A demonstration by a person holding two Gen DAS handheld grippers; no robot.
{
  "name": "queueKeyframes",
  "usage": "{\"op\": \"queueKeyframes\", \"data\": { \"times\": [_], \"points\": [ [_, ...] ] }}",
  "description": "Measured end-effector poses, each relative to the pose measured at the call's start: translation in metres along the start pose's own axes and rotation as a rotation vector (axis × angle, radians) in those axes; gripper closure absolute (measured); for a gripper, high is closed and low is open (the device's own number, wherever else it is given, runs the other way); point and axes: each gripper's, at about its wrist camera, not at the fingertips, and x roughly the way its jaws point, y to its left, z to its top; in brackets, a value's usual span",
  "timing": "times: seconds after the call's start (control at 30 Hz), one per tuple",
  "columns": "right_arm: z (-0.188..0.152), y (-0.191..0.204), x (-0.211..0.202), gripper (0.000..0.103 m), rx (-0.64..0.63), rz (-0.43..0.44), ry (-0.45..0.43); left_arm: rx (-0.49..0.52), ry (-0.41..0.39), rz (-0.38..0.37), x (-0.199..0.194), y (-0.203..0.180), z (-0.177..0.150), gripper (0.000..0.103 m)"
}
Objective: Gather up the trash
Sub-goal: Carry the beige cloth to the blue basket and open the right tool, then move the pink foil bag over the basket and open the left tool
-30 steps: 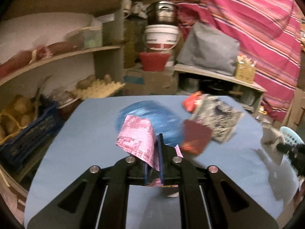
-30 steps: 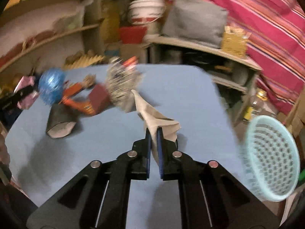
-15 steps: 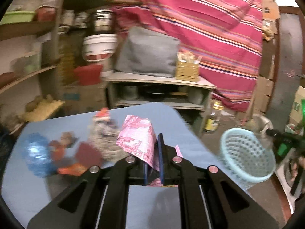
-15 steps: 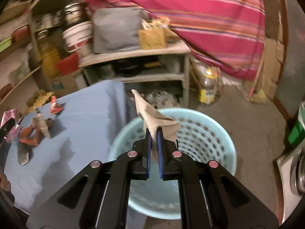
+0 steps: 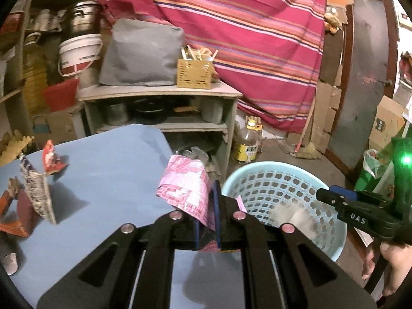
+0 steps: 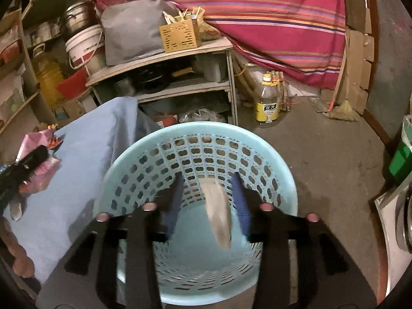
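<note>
A beige paper scrap (image 6: 217, 213) is released by the opening right gripper (image 6: 209, 200) over a pale blue perforated plastic basket (image 6: 273, 164); a crumpled pink wrapper (image 5: 185, 188) is clamped in the left gripper (image 5: 207, 221); more litter (image 5: 38, 193) is left on the blue table (image 5: 108, 170).

Below my right jaws sat the pale blue perforated plastic basket (image 6: 198, 141) on the floor, the crumpled beige paper (image 6: 217, 216) between them; left of it stood the blue-covered table (image 6: 85, 149), the wooden shelf unit (image 6: 180, 59) behind.

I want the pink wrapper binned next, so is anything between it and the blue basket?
Nothing visible blocks it. The pink wrapper, clamped in the left gripper, sits at the table edge beside the basket. The right gripper hovers over the basket opening, releasing brown paper.
</note>
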Motion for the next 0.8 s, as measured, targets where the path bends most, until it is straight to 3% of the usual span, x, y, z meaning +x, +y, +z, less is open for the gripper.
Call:
{"op": "queueKeyframes", "data": {
  "times": [0.03,0.1,0.2,0.37,0.57,0.6,0.67,0.8],
  "points": [
    [0.000,-0.004,-0.002,0.052,0.009,-0.013,-0.005,0.001,0.005,-0.007,0.003,-0.004,0.001,0.094],
    [0.000,-0.012,-0.009,0.033,0.025,-0.063,-0.036,0.007,0.015,-0.021,0.008,-0.012,0.001,0.094],
    [0.001,-0.021,-0.021,0.015,0.048,-0.141,-0.097,0.035,0.028,-0.035,0.016,-0.027,-0.002,0.094],
    [0.000,-0.038,-0.033,0.010,0.093,-0.198,-0.146,0.076,0.069,-0.061,0.040,-0.054,-0.004,0.094],
    [0.003,-0.051,-0.038,0.010,0.174,-0.182,-0.172,0.101,0.114,-0.066,0.068,-0.076,-0.002,0.089],
    [0.004,-0.052,-0.038,0.010,0.177,-0.183,-0.173,0.097,0.130,-0.070,0.074,-0.077,-0.003,0.082],
    [0.004,-0.052,-0.040,0.010,0.170,-0.192,-0.180,0.072,0.136,-0.058,0.078,-0.073,-0.002,0.030],
    [0.005,-0.053,-0.042,0.010,0.182,-0.190,-0.183,0.066,0.118,-0.035,0.075,-0.067,0.000,0.028]
  ]
}}
